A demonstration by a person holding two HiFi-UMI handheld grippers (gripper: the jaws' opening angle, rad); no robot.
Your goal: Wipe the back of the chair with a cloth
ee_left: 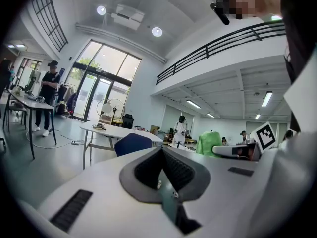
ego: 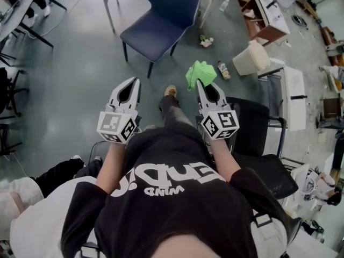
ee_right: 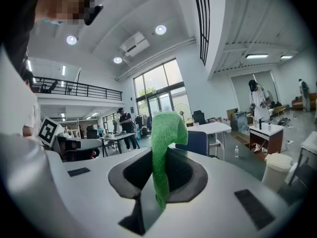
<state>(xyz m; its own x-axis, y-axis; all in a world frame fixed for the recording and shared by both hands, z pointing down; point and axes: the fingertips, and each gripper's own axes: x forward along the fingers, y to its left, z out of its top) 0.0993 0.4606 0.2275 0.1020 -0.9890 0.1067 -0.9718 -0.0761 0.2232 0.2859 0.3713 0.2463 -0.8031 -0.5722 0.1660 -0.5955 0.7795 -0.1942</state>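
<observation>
– Right gripper (ego: 201, 85) is squeezing the green cloth (ego: 200, 73) for me, with its jaws tight on it.
– And your other one?
– I am holding my left gripper (ego: 133, 82) closed up, with nothing in it.
– Are you wiping now?
– Not yet. I am standing in front of the blue chair (ego: 161, 20). The cloth is hanging well short of the chair and is not touching it.
– So what comes next?
– I think I am going to need to step closer. Then I press the cloth flat on the chair's back, which is on the far side of the seat from me.
– Any tubs or boxes?
– A pale bin (ego: 251, 58) is sitting on the floor to the right of the blue chair. I cannot tell what is in it.
</observation>
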